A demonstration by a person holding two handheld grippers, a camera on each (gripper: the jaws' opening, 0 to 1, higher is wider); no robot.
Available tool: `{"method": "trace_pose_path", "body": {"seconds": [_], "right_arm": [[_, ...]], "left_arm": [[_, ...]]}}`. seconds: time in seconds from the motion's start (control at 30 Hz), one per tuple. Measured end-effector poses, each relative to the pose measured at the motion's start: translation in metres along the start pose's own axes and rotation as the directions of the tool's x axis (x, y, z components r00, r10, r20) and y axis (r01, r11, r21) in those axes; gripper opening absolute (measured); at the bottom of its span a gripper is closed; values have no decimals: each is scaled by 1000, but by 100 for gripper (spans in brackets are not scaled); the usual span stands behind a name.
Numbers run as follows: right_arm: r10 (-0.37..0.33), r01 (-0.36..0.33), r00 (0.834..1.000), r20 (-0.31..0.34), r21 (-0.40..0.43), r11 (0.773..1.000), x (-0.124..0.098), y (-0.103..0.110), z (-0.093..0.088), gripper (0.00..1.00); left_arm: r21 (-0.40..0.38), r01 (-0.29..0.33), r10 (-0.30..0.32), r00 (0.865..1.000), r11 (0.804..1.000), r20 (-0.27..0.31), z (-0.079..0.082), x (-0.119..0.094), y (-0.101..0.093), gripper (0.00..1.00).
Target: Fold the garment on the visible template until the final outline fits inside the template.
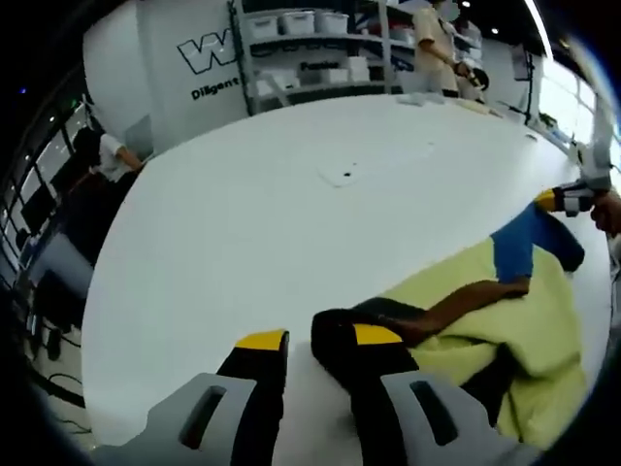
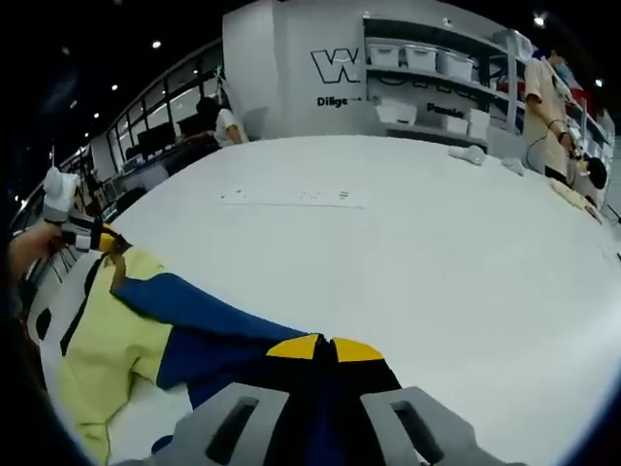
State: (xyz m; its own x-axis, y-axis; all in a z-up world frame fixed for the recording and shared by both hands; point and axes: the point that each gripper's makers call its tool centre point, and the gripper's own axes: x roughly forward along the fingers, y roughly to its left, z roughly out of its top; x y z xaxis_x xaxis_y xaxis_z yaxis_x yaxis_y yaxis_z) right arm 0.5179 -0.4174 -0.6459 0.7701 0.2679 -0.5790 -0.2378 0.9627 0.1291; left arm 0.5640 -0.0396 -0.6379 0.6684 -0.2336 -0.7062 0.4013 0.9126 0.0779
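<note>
Garment (image 1: 485,320), soft yellow-blue-black cloth, rumpled on smooth white table (image 1: 291,223); left claw (image 1: 320,342) and right claw (image 2: 325,347) clamped on it.

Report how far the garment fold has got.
Done: little; the yellow, blue and black garment lies bunched on the white table, with no template outline visible. In hand: the left gripper pinches a black edge, and the right gripper looks shut on blue cloth. Left: spreading, folding and fitting to the template.
</note>
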Motion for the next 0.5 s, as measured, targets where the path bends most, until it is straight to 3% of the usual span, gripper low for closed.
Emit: {"method": "trace_pose_path", "body": {"seconds": [0.1,0.2,0.33,0.4,0.5], "right_arm": [[64,-65,998,30,40,997,-4,17,6,12],[101,-101,994,29,-11,995,-9,35,7,18],[187,-184,982,26,-90,979,-14,68,9,26],[207,-202,978,24,-144,969,-15,80,10,34],[244,-244,970,-14,-160,957,-14,94,4,42]], "left_arm": [[11,0,0,1000,1000,11,1,-10,-2,32],[-23,18,-18,1000,1000,19,0,-19,-9,39],[-111,100,-96,995,989,37,0,-31,-32,49],[-98,98,-95,995,990,34,-1,-35,-37,52],[-81,110,-107,994,991,29,-5,-39,-47,54]]}}
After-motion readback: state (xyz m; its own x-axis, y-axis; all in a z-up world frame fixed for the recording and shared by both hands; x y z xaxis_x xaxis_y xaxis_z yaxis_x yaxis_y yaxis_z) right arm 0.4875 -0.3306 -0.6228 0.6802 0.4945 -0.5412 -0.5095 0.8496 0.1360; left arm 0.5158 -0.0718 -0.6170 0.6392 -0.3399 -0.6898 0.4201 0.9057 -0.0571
